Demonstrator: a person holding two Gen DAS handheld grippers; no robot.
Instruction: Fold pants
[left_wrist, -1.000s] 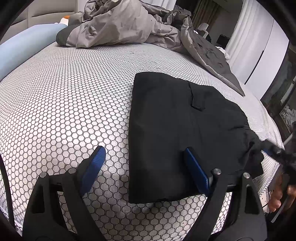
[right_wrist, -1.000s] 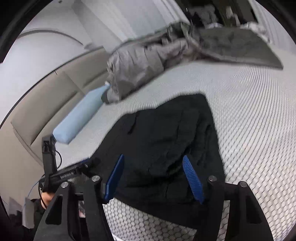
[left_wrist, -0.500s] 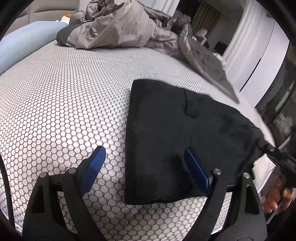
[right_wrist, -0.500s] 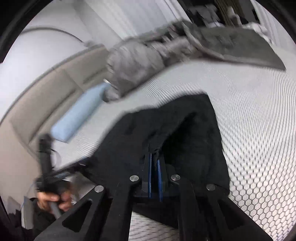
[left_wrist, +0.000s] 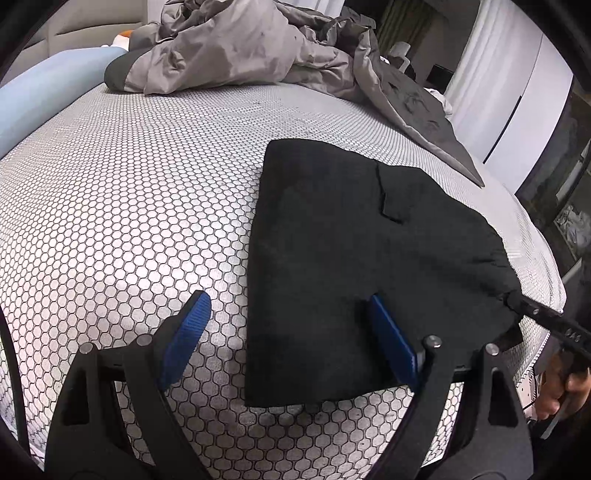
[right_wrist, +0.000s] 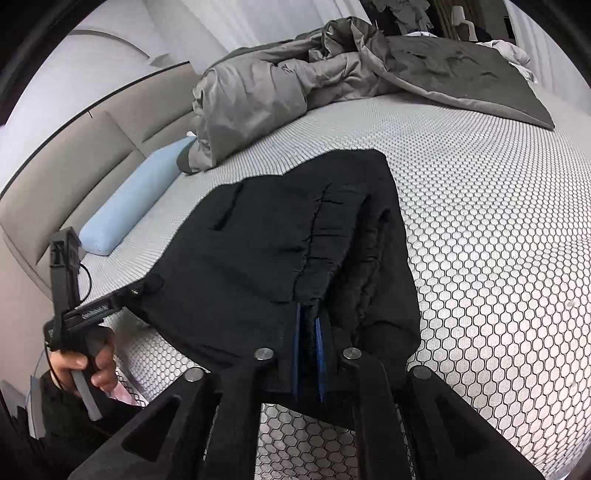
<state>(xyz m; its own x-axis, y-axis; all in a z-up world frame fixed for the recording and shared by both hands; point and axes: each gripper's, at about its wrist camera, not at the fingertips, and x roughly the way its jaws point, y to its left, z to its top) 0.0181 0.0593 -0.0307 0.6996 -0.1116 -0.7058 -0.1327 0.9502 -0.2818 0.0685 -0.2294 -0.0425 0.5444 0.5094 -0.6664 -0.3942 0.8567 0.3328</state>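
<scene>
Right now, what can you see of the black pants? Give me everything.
The black pants are dark matte fabric, already folded into a compact block, lying on the honeycomb-patterned mattress near its edge. A small flap shows on top. The right gripper is shut on a bunched fold at the near edge, puckering the cloth. The left gripper is open above the other near corner, not gripping.

Our left gripper (left_wrist: 284, 317) points down at a slant with its blue pads (left_wrist: 186, 326) standing wide apart, nothing pressed between them. Our right gripper (right_wrist: 308, 325) also slants downward, its pads nearly together and pinching black cloth. At eight o'clock in the right view, our left hand (right_wrist: 83, 363) wraps a handle; at four o'clock in the left view, fingers (left_wrist: 554, 391) show.
</scene>
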